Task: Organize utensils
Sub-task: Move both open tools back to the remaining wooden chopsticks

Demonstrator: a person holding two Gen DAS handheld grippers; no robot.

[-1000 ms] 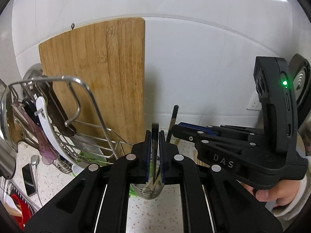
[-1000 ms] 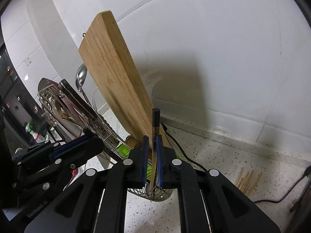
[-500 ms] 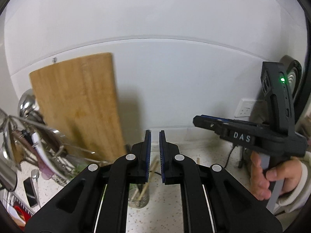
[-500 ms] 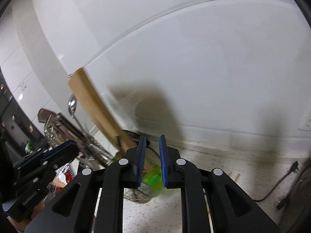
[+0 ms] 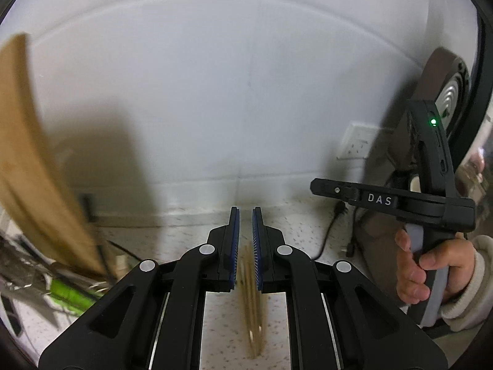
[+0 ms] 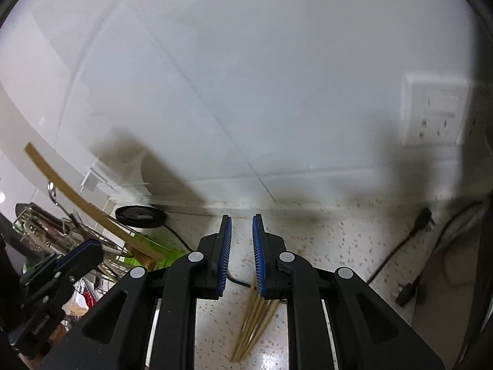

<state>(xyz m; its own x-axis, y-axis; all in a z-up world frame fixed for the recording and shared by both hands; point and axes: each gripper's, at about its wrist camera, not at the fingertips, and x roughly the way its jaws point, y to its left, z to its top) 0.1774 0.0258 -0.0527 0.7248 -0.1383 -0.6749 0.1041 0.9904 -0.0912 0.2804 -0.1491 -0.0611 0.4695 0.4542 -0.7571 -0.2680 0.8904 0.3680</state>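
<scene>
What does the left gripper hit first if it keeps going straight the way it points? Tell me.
Probably the bundle of wooden chopsticks lying on the speckled countertop, seen in the gap of the open left gripper. Depth is unclear; if it clears them, the white tiled wall follows.

Left wrist view: low over the speckled countertop (image 5: pixel 215 311), facing the white tiled wall (image 5: pixel 246 92), close above a bundle of chopsticks (image 5: pixel 251 302). Right wrist view: similar height, same wall (image 6: pixel 277 77), same chopsticks (image 6: pixel 254 326), wall socket (image 6: pixel 434 114) shared.
</scene>
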